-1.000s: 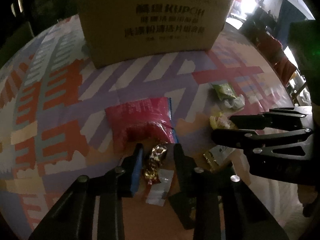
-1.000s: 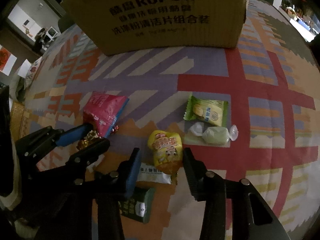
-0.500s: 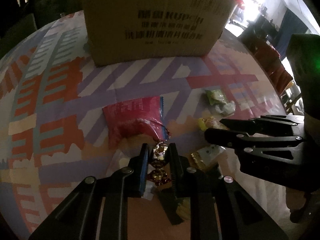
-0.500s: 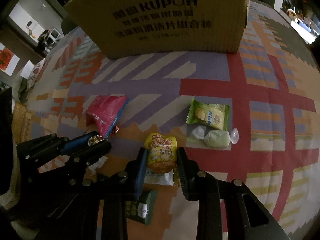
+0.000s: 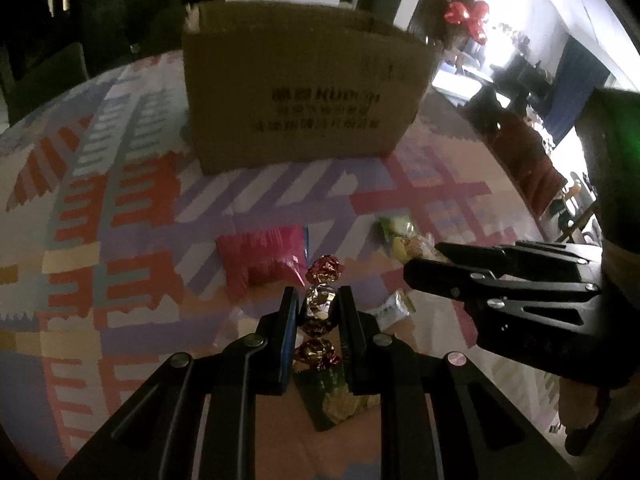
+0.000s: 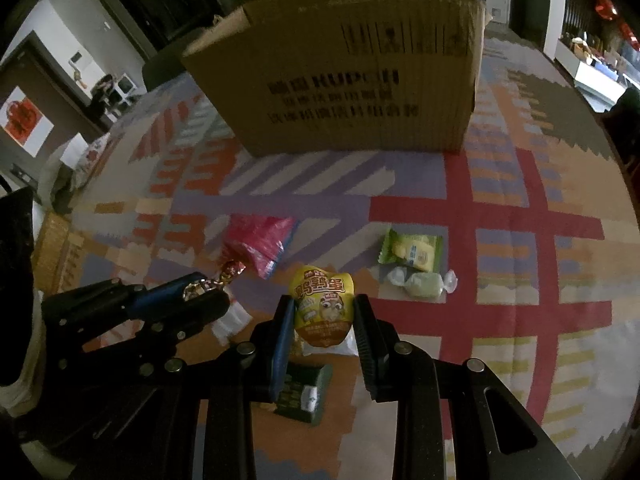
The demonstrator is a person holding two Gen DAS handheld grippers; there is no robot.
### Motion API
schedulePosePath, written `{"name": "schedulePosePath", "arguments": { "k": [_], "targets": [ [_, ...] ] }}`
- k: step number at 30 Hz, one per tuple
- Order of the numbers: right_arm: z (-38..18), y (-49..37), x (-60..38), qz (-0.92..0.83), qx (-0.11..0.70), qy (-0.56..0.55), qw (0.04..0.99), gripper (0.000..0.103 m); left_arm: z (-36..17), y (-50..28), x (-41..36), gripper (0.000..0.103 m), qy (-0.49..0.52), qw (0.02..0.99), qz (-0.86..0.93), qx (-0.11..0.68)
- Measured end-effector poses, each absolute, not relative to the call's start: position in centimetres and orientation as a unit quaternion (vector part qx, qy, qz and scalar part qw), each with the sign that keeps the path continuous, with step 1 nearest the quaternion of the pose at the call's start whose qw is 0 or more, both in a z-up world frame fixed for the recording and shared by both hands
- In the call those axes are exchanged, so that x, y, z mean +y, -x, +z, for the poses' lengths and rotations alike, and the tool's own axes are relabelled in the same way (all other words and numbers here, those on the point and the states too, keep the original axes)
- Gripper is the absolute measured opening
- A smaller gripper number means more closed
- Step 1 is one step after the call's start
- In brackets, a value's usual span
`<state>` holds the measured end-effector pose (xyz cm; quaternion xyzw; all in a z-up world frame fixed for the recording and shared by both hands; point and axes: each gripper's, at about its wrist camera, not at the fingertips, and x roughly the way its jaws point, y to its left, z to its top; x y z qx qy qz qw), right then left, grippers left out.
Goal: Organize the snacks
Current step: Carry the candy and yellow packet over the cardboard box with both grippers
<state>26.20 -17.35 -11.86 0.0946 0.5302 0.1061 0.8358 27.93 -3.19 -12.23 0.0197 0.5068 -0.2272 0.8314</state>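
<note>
One cardboard box (image 6: pixel 352 64); before it, seven snack packets: gold candy (image 5: pixel 320 304), yellow pouch (image 6: pixel 323 308), pink bag (image 6: pixel 260 242), four others.

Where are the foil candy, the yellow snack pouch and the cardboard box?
foil candy (image 5: pixel 320 300), left wrist view, wrapped middle between the tongs.
yellow snack pouch (image 6: pixel 323 305), right wrist view, printed front.
cardboard box (image 6: pixel 352 80), right wrist view, printed front wall.
</note>
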Motion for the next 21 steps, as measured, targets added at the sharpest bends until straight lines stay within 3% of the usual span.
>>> {"name": "schedulePosePath", "arguments": {
  "k": [21],
  "targets": [
    [-2.7, -28.5, -18.1, 0.105, 0.422, -0.095, 0.895, 0.031, -2.5, -31.6, -3.3, 0.020, -0.024, 0.885, -0.216, 0.413]
  ]
}}
